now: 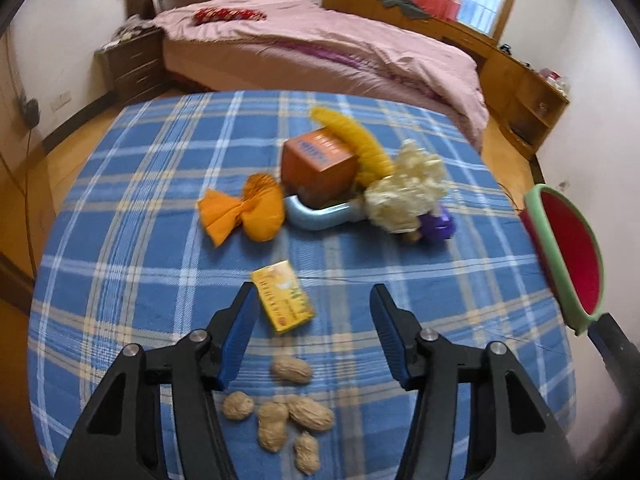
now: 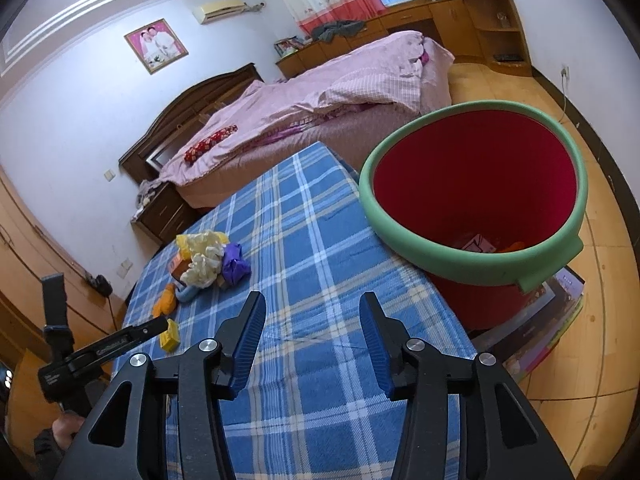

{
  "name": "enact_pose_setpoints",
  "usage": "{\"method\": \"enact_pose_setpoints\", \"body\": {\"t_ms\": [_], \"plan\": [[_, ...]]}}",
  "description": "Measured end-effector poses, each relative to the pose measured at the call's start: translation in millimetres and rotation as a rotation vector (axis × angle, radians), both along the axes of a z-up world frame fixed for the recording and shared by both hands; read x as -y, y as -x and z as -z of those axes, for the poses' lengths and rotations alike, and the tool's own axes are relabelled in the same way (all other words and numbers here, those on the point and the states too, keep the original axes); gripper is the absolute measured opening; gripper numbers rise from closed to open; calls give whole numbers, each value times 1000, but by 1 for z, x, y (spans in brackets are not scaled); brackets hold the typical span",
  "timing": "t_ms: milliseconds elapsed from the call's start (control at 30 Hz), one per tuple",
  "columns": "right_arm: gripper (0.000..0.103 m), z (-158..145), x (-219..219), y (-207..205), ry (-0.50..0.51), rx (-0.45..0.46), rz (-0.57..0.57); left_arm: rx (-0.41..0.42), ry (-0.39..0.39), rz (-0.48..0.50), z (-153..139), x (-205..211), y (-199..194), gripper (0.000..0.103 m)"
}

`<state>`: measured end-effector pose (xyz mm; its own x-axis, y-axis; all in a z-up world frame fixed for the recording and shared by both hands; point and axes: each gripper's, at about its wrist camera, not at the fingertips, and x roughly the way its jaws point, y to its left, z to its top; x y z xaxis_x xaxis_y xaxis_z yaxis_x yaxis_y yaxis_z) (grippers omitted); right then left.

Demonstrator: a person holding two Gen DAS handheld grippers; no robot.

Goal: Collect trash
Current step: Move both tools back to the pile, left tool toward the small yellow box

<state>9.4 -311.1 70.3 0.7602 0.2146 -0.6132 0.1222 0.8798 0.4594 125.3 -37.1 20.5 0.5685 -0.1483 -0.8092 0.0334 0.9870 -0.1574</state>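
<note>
Trash, namely a crumpled orange paper wrapper, a small yellow cardboard box and tan peanut shells, lies on the blue plaid tablecloth where the empty, half-open left gripper can reach, the empty, parted right gripper beside the green-rimmed red bin, its contents mostly hidden.

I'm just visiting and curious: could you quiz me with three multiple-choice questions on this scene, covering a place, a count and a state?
1. Where is the red bin?
A. on the bed
B. beside the table edge
C. under the table

2. How many peanuts lie on the checked cloth?
A. two
B. five
C. nine

3. The left tool is:
A. open, holding nothing
B. clamping the yellow box
C. clamping a peanut

Answers: 1 B, it stands off the cloth's edge; 2 B, five shells are visible; 3 A, its pads stand apart, pressing nothing.
</note>
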Motion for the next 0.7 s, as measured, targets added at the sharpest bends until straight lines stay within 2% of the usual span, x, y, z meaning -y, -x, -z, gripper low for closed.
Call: {"method": "enact_pose_setpoints", "body": {"t_ms": [33,100,167,467,700], "plan": [[50,1,0,0,0,-4,0,-9,-2,-10,4,-2,-2,54],[50,2,-1,0,-3,-10,1,-37,-11,-22,13,-5,-5,38],[50,3,-2,-1,-8,-15,2,-65,-11,-28,18,-5,-5,32],[50,-2,-23,-14,9,-22,-51,-42,71,-1,15,-19,-1,31],[50,-10,-60,-35,20,-25,-156,19,76,-65,-3,-57,3,31]]}}
